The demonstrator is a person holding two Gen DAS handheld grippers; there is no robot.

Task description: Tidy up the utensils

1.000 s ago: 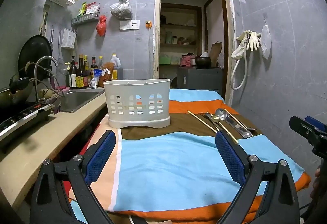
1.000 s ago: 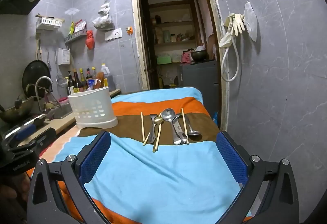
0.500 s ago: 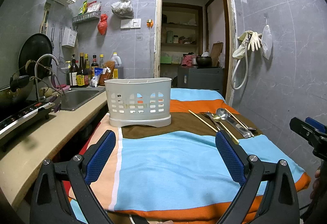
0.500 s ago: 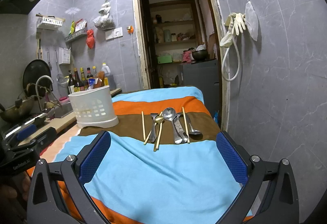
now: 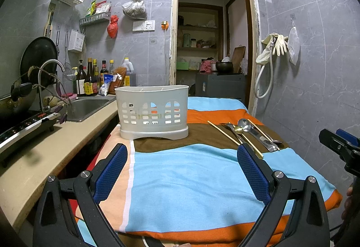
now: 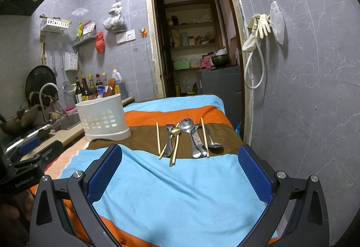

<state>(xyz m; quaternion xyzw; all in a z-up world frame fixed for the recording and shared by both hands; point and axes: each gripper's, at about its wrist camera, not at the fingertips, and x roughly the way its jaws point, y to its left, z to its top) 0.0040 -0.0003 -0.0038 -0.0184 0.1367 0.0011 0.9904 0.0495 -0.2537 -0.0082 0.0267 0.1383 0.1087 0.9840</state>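
Observation:
A white slotted utensil holder stands on the brown stripe of the striped cloth; it also shows in the right wrist view. Right of it lie several utensils in a row: wooden chopsticks, a fork, a gold spoon, a large steel spoon and further steel pieces. They show in the left wrist view too. My left gripper is open and empty, short of the holder. My right gripper is open and empty, just short of the utensils.
A beige counter with a sink, tap, stove and bottles runs along the left. A grey tiled wall closes the right side. A doorway with a grey cabinet lies behind the table.
Both grippers have crept slightly forward toward the table; jaws stay open. Nothing on the cloth has moved.

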